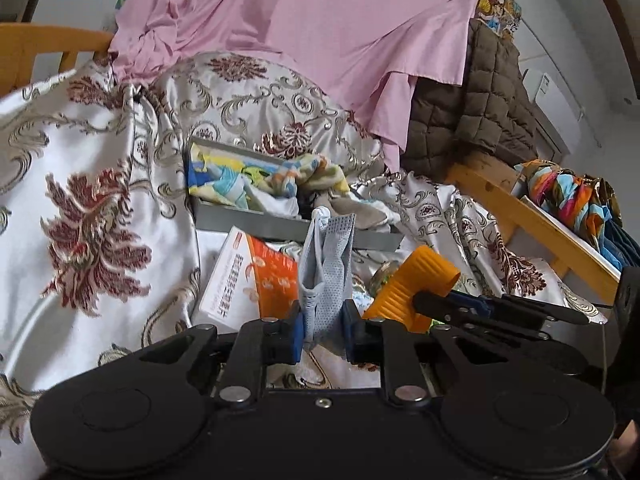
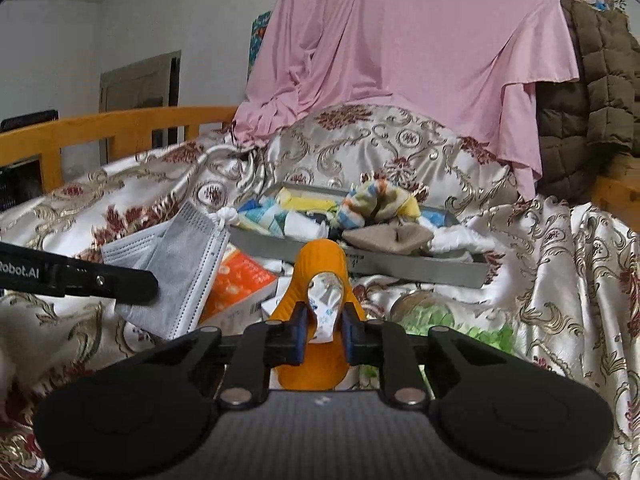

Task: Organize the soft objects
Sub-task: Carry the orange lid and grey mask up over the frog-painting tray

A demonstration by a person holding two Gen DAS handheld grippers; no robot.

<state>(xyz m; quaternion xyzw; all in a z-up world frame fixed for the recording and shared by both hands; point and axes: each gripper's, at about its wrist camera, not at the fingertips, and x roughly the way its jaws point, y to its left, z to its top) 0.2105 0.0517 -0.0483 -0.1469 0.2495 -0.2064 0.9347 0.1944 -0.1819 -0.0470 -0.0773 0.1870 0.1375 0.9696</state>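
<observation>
Left wrist view: the left hand-held gripper (image 1: 322, 330) points level, pinching a grey mask (image 1: 326, 276) upright before the tray (image 1: 280, 226).

Right wrist view: the right hand-held gripper (image 2: 324, 330), level over the bed (image 2: 560, 280), grasps an orange sleeve (image 2: 318, 268).

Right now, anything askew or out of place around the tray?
Yes. The grey tray sits tilted on the rumpled bedspread, socks and cloths heaped loose and spilling over its rim. A rigid orange-and-white box lies among the soft items.
</observation>
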